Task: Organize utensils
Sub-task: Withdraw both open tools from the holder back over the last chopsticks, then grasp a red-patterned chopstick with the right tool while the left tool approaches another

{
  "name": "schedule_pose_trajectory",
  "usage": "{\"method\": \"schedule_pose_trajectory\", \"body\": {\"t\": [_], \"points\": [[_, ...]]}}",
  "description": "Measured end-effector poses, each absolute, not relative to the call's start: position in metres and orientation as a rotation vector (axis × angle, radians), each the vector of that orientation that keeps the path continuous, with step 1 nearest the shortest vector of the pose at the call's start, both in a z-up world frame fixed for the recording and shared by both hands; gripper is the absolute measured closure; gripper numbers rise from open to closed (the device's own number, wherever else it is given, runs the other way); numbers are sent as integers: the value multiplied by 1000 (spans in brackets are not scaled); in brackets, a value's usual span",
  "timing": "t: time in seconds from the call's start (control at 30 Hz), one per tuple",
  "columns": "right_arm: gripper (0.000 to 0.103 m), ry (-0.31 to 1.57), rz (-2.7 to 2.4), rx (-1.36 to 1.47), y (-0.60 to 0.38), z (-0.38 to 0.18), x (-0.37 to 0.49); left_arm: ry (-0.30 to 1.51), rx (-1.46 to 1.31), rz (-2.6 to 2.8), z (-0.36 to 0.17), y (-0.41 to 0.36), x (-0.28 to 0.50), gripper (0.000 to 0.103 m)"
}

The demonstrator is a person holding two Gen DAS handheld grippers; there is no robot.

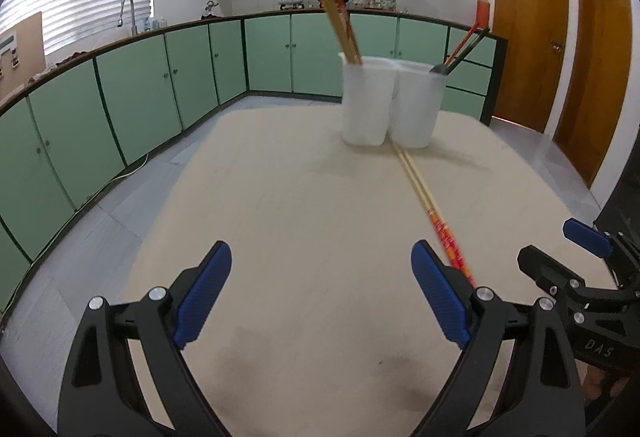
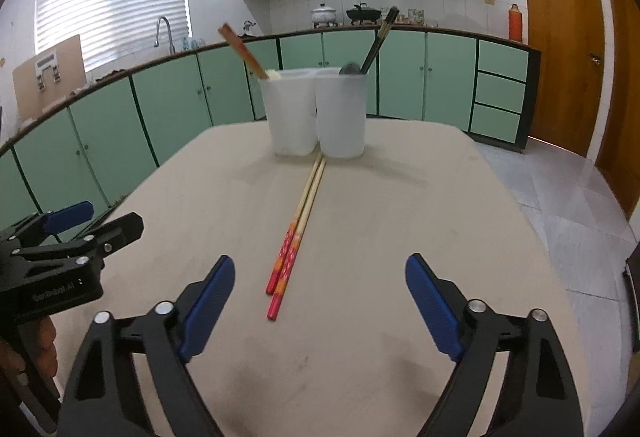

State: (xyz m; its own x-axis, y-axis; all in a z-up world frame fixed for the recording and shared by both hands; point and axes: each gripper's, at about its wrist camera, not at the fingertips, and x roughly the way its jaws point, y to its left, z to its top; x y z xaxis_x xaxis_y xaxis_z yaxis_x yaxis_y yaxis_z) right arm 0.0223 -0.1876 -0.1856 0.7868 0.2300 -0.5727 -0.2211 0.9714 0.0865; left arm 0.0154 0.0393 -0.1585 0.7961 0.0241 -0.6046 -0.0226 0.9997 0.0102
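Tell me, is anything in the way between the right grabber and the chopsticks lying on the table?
Nothing visible is. The chopsticks lie on bare table just ahead of the open right gripper, their red ends nearest it. The two white cups stand beyond their far tips.

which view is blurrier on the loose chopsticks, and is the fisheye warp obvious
Left wrist view: the loose chopsticks are smeared by motion blur. Right wrist view: they look sharper. Both views bow the counter edge into a curve.
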Motion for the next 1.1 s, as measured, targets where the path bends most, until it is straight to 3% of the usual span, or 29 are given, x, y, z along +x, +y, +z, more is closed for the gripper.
{"method": "schedule_pose_trajectory", "body": {"t": [0.3, 1.1], "points": [[47, 698, 235, -1, -172, -211, 21, 690, -11, 61, -174, 53, 13, 14], [88, 774, 252, -57, -146, -225, 31, 693, -31, 47, -179, 56, 17, 14]]}}
